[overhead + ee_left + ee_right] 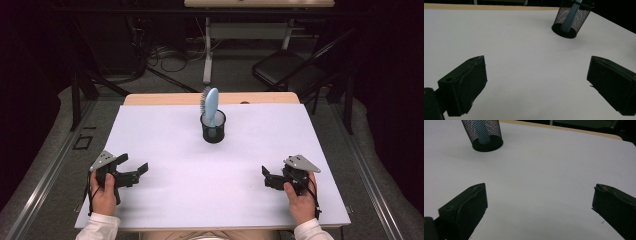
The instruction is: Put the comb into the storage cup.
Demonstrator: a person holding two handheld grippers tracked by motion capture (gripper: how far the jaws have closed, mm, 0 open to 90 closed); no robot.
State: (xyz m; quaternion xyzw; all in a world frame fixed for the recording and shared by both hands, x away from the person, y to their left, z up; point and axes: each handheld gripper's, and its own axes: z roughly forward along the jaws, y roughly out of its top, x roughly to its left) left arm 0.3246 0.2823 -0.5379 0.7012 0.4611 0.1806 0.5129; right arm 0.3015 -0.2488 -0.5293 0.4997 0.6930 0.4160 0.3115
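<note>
A black mesh cup (213, 126) stands upright near the far middle of the white table (165, 135), with a light blue hairbrush (210, 105) standing in it, bristle head up. The cup (571, 18) appears at the upper right of the left gripper view and the cup (484, 133) at the upper left of the right gripper view, the blue handle visible through the mesh. My left gripper (134, 167) rests at the near left, open and empty. My right gripper (265, 176) rests at the near right, open and empty. Both sit well short of the cup.
The table's wooden far edge (165, 98) shows behind the white top. Beyond it on the floor stand a black folding chair (290, 70), a white table leg (207, 50) and loose cables (165, 57). A wide bare white surface lies between the grippers and the cup.
</note>
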